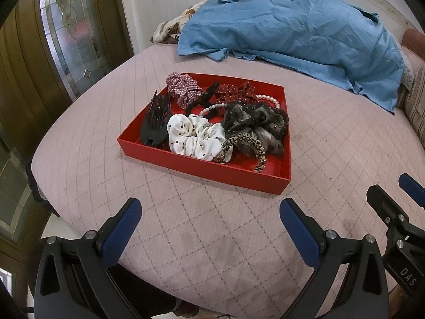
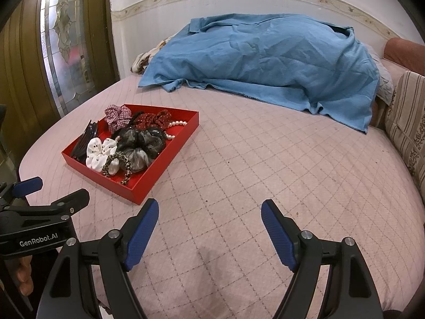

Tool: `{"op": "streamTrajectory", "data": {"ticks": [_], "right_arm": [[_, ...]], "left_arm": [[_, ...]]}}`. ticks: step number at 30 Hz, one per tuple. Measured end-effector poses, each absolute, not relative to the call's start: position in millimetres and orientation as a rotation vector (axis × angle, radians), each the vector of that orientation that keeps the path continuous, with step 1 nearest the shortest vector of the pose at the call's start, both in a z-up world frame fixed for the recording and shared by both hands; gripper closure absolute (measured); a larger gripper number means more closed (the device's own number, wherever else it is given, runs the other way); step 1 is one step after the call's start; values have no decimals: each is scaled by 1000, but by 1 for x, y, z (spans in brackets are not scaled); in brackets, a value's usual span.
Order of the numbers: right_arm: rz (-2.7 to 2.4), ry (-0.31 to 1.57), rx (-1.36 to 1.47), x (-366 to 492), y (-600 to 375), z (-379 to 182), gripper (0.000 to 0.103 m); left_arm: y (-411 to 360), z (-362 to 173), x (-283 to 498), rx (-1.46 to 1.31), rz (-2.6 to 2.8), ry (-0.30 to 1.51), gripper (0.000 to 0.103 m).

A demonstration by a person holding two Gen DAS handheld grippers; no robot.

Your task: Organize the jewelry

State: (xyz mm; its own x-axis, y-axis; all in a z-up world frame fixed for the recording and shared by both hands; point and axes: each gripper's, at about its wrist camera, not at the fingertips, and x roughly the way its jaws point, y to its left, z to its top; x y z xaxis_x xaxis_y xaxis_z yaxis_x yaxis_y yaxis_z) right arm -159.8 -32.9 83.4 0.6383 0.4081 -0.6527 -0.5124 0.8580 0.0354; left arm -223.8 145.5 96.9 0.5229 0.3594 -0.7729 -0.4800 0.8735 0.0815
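Both pairs of blue-padded fingers stand spread apart with nothing between them: the left gripper (image 1: pixel 209 220) hangs over bare quilt on the near side of the red tray (image 1: pixel 202 168), and the right gripper (image 2: pixel 209 220) hangs over the quilt to the near right of that tray, neither touching it. Seen from the right wrist, the left gripper sits just off the tray's near-left corner, with the fingertips of a hand (image 2: pixel 24 276) showing beneath its body. That tray rests on the pink quilted bed cover (image 2: pixel 265 175) and holds all the pieces. Against its left wall leans a black claw clip (image 1: pixel 155 123). Beside the clip lies a white scrunchie with dark dots (image 1: pixel 194 137), and in front of that, toward the tray's near wall, a leopard-print hair tie (image 1: pixel 244 148). A grey sheer scrunchie (image 1: pixel 255 125) fills the tray's right part. At the tray's far side sit a red-and-white checked scrunchie (image 1: pixel 183 87) and a dark red dotted scrunchie (image 1: pixel 235 91), with a string of white pearl beads (image 1: pixel 268 99) curving between them and the grey one. Well beyond the tray's far wall lies a rumpled blue cloth (image 1: pixel 292 32).
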Motion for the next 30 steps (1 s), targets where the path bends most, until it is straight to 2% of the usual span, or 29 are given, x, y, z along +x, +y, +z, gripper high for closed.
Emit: {"op": "streamTrajectory", "data": {"ticks": [30], "right_arm": [[544,695,-179,-166,-30,83,19]], "left_arm": [[149,95,-228,-155,507,895,0]]}}
